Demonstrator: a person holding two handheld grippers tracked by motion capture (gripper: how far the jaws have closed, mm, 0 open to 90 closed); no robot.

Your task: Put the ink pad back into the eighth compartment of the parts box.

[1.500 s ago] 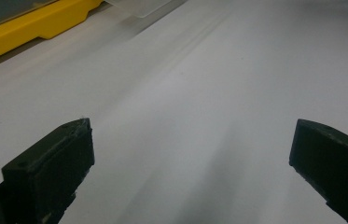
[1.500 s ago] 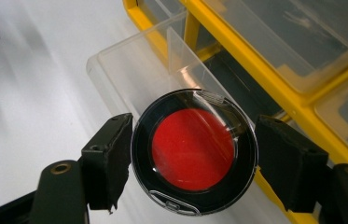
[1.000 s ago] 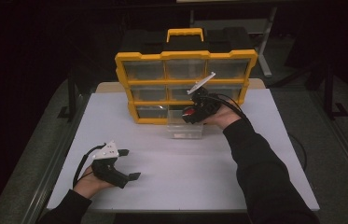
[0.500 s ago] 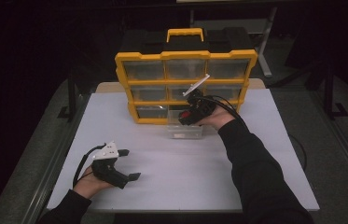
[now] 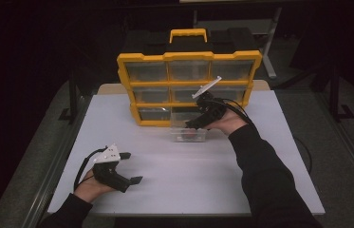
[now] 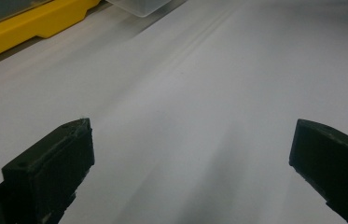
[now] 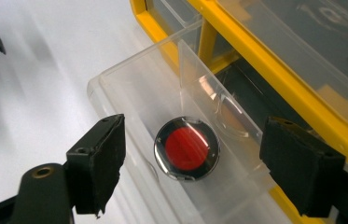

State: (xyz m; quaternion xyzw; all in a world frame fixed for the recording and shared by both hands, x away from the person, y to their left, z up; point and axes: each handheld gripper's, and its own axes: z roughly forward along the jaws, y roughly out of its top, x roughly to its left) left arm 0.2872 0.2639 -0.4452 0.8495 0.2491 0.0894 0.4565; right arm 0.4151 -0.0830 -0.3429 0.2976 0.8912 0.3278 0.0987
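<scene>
A yellow organiser (image 5: pixel 189 83) with clear drawers stands at the back of the white table (image 5: pixel 165 175). One clear drawer (image 5: pixel 188 134) lies pulled out on the table before it. Inside the drawer (image 7: pixel 129 88) sits a round red disc in a dark rim (image 7: pixel 187 148). My right gripper (image 7: pixel 192 156) hovers open just above the disc, jaws on either side, nothing held. In the high view the right gripper (image 5: pixel 198 119) is over the drawer. My left gripper (image 5: pixel 131 167) rests open near the table's front left, over bare table (image 6: pixel 185 116).
The organiser's yellow base (image 6: pixel 31 23) and a corner of the clear drawer (image 6: pixel 139 5) lie far ahead of the left gripper. An empty slot (image 7: pixel 255 102) gapes in the organiser behind the drawer. Dark floor and a table leg frame (image 5: pixel 269 47) surround the table.
The right gripper has shifted slightly left and lower over the pulled-out drawer. The left gripper has stayed where it was.
</scene>
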